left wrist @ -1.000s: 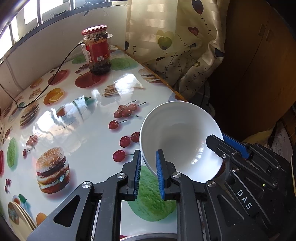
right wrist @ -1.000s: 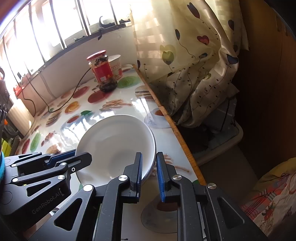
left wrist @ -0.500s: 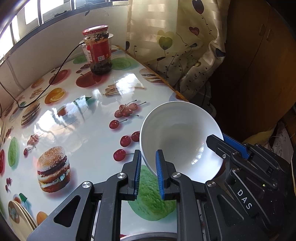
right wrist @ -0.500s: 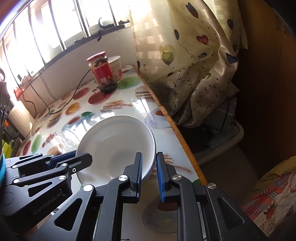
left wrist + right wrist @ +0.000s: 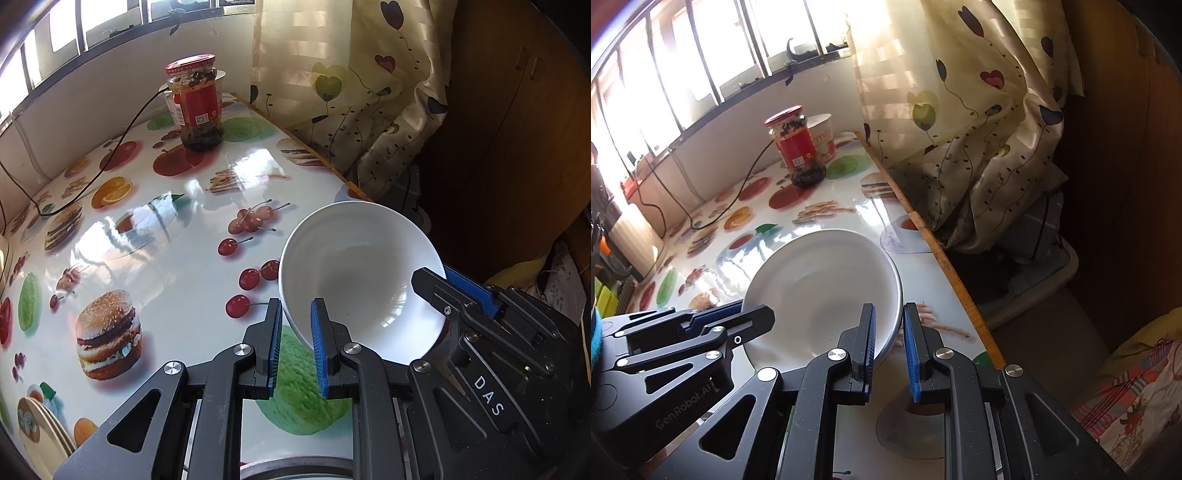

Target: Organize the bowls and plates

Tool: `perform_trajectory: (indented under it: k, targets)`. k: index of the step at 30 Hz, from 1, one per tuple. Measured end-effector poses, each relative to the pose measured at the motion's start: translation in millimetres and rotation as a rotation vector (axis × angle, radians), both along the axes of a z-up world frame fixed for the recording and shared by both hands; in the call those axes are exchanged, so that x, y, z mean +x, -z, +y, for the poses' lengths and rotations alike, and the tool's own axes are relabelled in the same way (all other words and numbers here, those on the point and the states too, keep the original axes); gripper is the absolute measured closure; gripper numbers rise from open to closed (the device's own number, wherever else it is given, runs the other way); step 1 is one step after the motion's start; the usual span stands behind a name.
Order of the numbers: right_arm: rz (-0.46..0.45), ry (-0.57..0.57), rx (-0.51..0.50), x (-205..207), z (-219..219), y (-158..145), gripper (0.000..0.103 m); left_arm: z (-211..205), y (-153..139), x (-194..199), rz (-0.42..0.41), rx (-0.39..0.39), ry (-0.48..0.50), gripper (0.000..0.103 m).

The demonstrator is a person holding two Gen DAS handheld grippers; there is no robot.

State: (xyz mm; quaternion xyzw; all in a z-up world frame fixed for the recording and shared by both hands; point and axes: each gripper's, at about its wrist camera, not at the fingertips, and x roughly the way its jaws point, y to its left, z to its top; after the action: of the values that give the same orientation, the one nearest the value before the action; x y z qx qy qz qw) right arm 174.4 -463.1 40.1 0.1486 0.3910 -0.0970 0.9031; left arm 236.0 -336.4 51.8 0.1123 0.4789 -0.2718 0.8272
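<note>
Two grippers are sharing one white bowl (image 5: 362, 280). Left gripper (image 5: 296, 338) is clamping the bowl's near-left rim, jaws nearly closed with the wall pinched between the blue pads. Right gripper (image 5: 888, 341) is clamping the opposite rim the same way, jaws nearly closed. Bowl is sitting tilted over the table (image 5: 155, 258) near its right edge, beside the curtain (image 5: 354, 92). Jar (image 5: 195, 103) is standing well apart, at the far end.
</note>
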Motion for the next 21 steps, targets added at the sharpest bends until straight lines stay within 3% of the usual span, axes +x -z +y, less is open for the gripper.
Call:
perform_trajectory:
  k: [21]
  targets:
    - [-0.050,0.004,0.008,-21,7,-17,0.088,7,-16,-17,-0.047,-0.022,0.005,0.086]
